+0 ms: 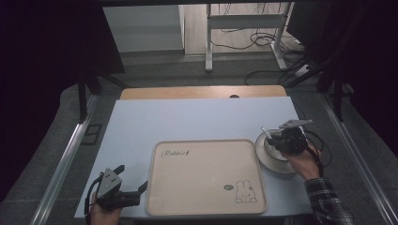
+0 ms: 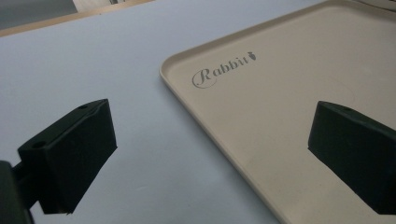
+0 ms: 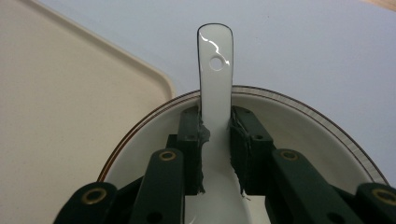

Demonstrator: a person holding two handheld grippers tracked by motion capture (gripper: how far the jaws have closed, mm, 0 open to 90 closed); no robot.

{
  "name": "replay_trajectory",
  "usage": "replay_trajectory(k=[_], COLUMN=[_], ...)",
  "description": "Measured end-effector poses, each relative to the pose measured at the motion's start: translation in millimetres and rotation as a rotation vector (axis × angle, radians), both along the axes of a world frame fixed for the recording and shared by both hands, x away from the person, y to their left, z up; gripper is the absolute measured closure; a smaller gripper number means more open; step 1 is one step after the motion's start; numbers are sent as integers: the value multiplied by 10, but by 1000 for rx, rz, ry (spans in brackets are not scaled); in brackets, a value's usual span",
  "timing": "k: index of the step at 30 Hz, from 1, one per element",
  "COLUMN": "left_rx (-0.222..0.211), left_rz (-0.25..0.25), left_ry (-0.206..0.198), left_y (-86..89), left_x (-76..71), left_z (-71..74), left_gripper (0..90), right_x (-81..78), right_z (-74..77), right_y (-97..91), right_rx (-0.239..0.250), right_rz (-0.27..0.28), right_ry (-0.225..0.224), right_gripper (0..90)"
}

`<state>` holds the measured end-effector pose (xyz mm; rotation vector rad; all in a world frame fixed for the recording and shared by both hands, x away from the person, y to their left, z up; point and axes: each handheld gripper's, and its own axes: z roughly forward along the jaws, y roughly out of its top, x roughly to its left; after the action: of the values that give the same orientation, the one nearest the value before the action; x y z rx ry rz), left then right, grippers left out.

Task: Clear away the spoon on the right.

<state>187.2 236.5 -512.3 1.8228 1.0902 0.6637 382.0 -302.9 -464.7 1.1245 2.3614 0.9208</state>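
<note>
A white ceramic spoon (image 3: 215, 70) stands with its handle pointing away over a white dish (image 3: 299, 121) that has a thin brown rim line. My right gripper (image 3: 215, 140) is shut on the spoon's handle, one pad on each side. In the high view the right gripper (image 1: 277, 139) hovers over the dish (image 1: 265, 158) at the table's right, with the spoon handle (image 1: 265, 131) sticking out to the left. My left gripper (image 1: 133, 176) sits open near the front left corner, beside the beige tray (image 1: 202, 178). Nothing lies between its jaws (image 2: 210, 121).
The beige tray (image 2: 280, 93) bears the word "Rabbit" and a small rabbit drawing (image 1: 245, 192). It lies on a pale blue mat (image 1: 187, 119). The dish touches or nearly touches the tray's right edge. A wooden table edge (image 1: 202, 92) runs behind the mat.
</note>
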Motion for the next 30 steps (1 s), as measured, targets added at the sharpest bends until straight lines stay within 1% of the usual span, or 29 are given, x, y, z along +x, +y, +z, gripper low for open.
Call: replay_trajectory(k=[4, 6, 11, 19, 30], left_rx=[0, 0, 0, 0, 2], left_rz=[0, 0, 0, 1, 1], left_ry=[1, 1, 1, 0, 0], left_y=[-1, -1, -1, -2, -4], left_x=[0, 0, 1, 0, 0], left_z=[0, 0, 0, 1, 1], left_gripper=[8, 8, 8, 8, 8], right_x=[-10, -18, -39, -76, -116], right_z=[13, 26, 77, 209, 379], right_y=[20, 28, 15, -21, -34], right_rx=[-27, -33, -21, 4, 2], right_rz=[4, 0, -2, 2, 7], right_ry=[-5, -4, -15, -38, -62], right_gripper=[750, 751, 753, 754, 754])
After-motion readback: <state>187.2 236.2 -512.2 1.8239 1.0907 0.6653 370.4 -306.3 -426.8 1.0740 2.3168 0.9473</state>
